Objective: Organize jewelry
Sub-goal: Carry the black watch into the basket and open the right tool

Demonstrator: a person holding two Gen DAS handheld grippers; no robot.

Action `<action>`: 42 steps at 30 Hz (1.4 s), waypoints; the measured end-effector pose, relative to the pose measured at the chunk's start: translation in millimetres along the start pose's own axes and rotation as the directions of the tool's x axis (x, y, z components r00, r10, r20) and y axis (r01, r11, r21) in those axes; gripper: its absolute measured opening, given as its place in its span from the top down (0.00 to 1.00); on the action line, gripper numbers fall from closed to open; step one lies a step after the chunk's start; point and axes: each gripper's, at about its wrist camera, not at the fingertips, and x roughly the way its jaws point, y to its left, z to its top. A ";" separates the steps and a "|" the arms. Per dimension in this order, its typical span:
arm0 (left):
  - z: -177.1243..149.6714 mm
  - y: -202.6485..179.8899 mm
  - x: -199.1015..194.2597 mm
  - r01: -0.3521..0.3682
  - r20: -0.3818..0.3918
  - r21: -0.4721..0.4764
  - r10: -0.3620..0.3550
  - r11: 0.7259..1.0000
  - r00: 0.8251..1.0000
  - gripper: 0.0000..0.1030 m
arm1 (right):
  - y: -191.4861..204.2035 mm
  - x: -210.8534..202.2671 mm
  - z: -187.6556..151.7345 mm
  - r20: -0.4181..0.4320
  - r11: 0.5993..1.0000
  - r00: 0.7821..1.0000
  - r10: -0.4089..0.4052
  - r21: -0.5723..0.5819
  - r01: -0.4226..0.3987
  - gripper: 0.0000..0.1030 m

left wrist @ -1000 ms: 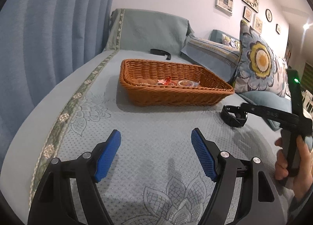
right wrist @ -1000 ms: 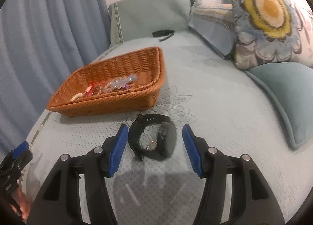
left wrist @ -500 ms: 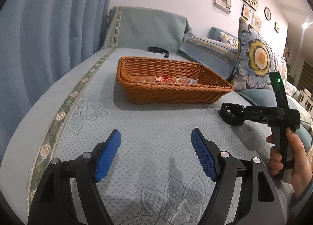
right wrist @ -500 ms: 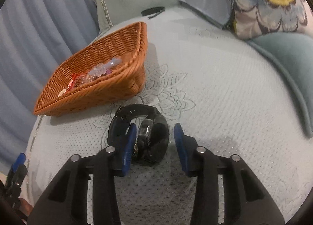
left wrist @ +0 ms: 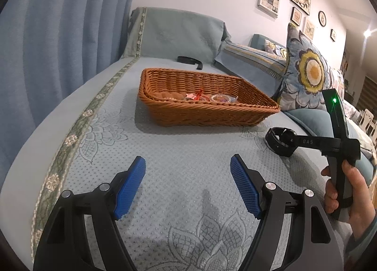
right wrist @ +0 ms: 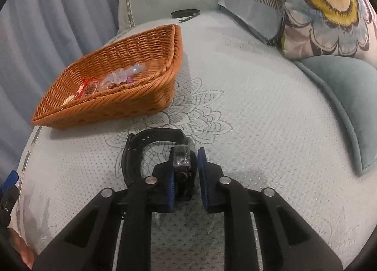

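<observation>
A black wristwatch (right wrist: 150,148) lies on the pale blue sofa cover. My right gripper (right wrist: 186,172) is closed around the watch's case, its blue pads (right wrist: 203,172) at either side; the strap loops out to the left. The same watch (left wrist: 280,141) and right gripper (left wrist: 286,140) show in the left wrist view at the right. A brown wicker basket (left wrist: 207,108) holding several small jewelry pieces (right wrist: 113,80) stands beyond it. My left gripper (left wrist: 188,181) is open and empty, low over the cover in front of the basket.
A black strap (left wrist: 189,60) lies at the sofa's far end. A flower-patterned cushion (right wrist: 329,9) and a teal cushion (right wrist: 348,96) lie to the right. A blue curtain (left wrist: 59,35) hangs at the left. The basket (right wrist: 106,106) sits left of the watch.
My right gripper moved forward over the watch and its fingers closed from wide open onto the watch case. My left gripper stayed open and nearly still.
</observation>
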 end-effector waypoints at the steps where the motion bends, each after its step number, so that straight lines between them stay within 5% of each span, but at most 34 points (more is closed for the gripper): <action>1: 0.4 0.4 0.0 0.001 0.002 -0.002 -0.001 1.000 1.000 0.30 | -1.4 -0.6 -0.5 0.003 1.000 1.000 0.002 0.003 -0.002 0.87; 19: 11.6 -10.8 -0.4 -0.021 0.026 0.017 0.021 1.000 0.999 0.31 | 22.8 -54.9 -13.7 0.132 0.986 0.978 0.158 -0.072 -0.150 0.88; 24: 25.8 -21.7 -6.9 -0.045 0.033 0.045 0.043 0.998 0.998 0.39 | 41.0 -73.9 -16.1 0.152 0.980 0.971 0.185 -0.099 -0.171 0.88; 35: 83.2 -30.4 -3.7 -0.064 0.107 0.081 0.055 0.995 0.993 0.40 | 78.4 -83.5 44.1 0.218 0.981 0.964 0.153 -0.153 -0.121 0.88; 41: 104.9 -17.3 29.4 -0.040 0.099 0.031 0.037 0.999 0.994 0.57 | 90.2 -37.8 86.3 0.189 0.988 0.975 0.117 -0.125 -0.094 0.88; 42: 106.1 -15.7 34.1 -0.032 0.095 0.024 0.029 0.999 0.995 0.67 | 90.6 -31.1 90.3 0.184 0.989 0.977 0.111 -0.118 -0.090 0.88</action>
